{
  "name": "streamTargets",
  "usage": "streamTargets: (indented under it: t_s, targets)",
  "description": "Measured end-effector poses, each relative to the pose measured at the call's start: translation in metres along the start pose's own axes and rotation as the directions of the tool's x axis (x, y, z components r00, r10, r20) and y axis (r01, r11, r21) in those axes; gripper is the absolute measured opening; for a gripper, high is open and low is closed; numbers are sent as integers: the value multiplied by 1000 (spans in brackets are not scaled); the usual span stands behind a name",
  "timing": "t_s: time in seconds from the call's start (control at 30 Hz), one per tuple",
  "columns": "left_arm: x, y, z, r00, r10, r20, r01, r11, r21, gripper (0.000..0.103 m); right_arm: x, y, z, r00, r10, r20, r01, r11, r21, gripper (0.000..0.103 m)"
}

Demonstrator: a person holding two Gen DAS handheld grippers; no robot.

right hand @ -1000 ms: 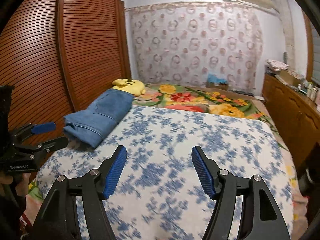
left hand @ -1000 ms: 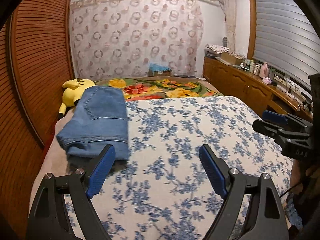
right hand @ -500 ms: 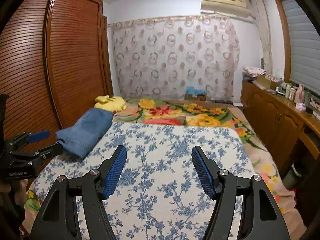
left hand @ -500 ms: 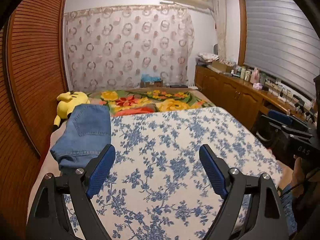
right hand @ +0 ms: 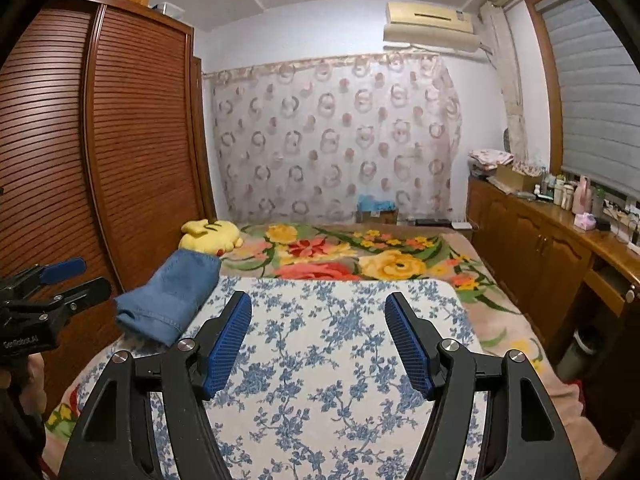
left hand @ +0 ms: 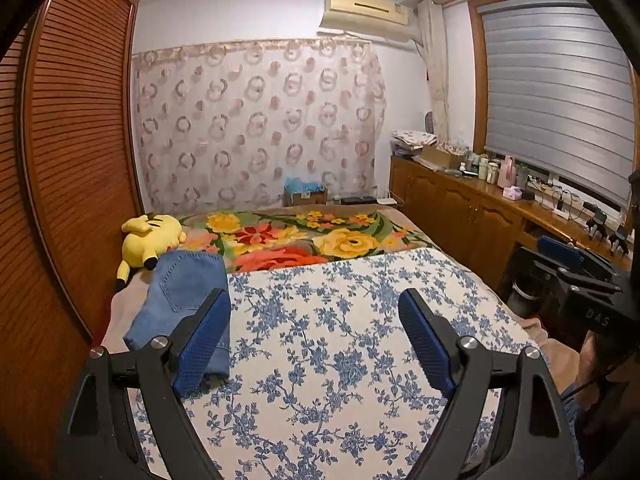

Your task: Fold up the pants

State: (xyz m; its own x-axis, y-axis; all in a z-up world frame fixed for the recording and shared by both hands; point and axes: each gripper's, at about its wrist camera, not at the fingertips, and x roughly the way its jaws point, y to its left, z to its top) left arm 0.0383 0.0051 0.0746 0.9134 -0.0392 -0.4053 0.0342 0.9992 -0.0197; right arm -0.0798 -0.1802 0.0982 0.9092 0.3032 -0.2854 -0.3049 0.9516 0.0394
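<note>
While the folded jeans (left hand: 182, 300) lie at the floral bedspread's (left hand: 340, 340) left edge, the left gripper (left hand: 314, 340) gapes empty; right gripper (right hand: 318, 340) is opening, nothing between.

A home bedroom; a bed (left hand: 360, 360) fills the middle; louvred wardrobe (left hand: 72, 160) at nine o'clock; air conditioner (left hand: 366, 10) at twelve.

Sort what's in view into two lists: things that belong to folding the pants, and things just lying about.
Part of the job:
- folded jeans, lying at the bed's left edge
- blue-flowered sheet they partly rest on
- left gripper, open, empty
- right gripper, jaws opening, nothing between them

Just lying about:
- yellow plush toy
- flowered blanket
- bottles on the counter
</note>
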Motion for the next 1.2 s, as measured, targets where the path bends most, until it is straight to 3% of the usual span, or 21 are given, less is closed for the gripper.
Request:
streamTargets:
  t_s: [0.57, 1.2]
  targets:
    - [-15, 9, -1, 999, 44, 28, -43, 999, -30, 86, 12, 2, -14, 999, -31, 23, 31, 999, -23, 86]
    - [-15, 15, -4, 998, 56, 26, -55, 998, -34, 86, 11, -3, -17, 999, -29, 20, 30, 999, -25, 87]
